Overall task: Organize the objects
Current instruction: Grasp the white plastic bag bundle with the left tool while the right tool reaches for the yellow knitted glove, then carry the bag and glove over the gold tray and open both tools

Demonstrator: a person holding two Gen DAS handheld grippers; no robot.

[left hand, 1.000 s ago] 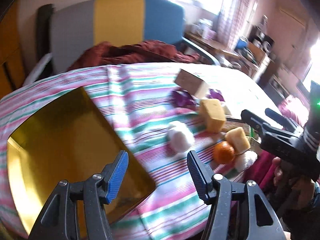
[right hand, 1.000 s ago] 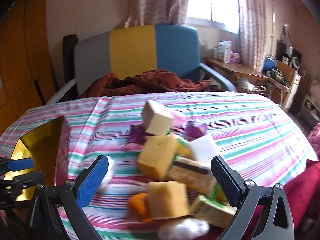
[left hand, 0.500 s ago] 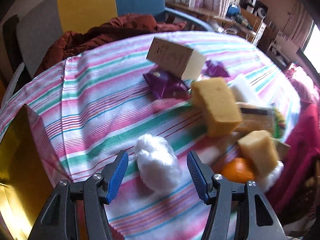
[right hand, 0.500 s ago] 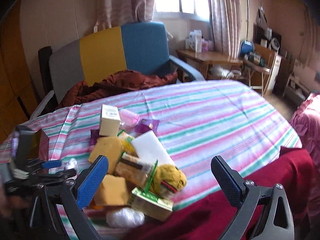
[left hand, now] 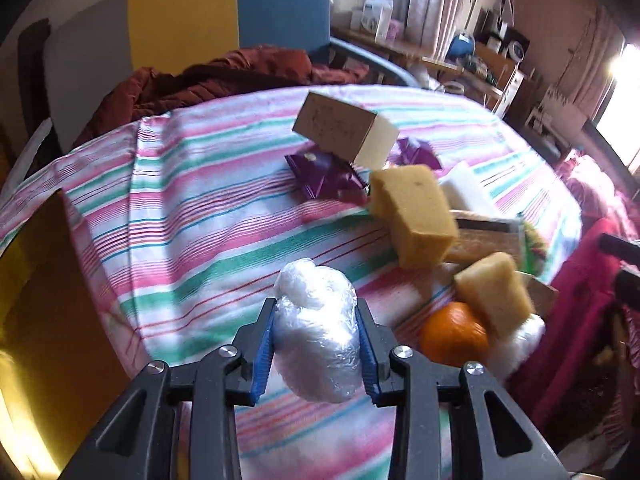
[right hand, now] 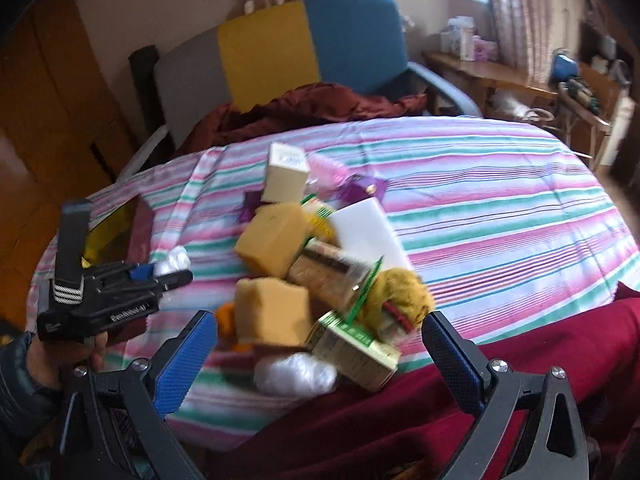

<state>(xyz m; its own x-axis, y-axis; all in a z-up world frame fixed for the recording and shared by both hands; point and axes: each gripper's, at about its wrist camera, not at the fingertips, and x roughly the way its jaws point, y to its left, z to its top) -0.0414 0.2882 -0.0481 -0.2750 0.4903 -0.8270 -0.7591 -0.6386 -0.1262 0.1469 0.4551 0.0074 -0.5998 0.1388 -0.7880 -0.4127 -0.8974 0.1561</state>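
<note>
left wrist view: the left hand-held gripper (left hand: 316,340) is clamped on a white plastic-wrapped ball (left hand: 316,332), its blue pads pressed against both sides, held just above the striped tabletop (left hand: 192,216). to the left lies a gold tray (left hand: 44,320). ahead and to the right sits a pile: a cardboard box (left hand: 344,132) tilted on a purple wrapper (left hand: 324,172), a big yellow sponge (left hand: 416,216), a smaller sponge (left hand: 494,292) leaning on an orange (left hand: 452,336), and a white block (left hand: 466,192) behind them.

right wrist view: the right hand-held gripper (right hand: 320,364) hangs near the pile's near edge with its fingers wide apart, holding nothing. between them show a second wrapped ball (right hand: 294,372) and a green carton (right hand: 356,348), with a red cloth (right hand: 480,360) just beyond to the right. a hand (right hand: 60,356) grips the left tool at the left edge.
</note>
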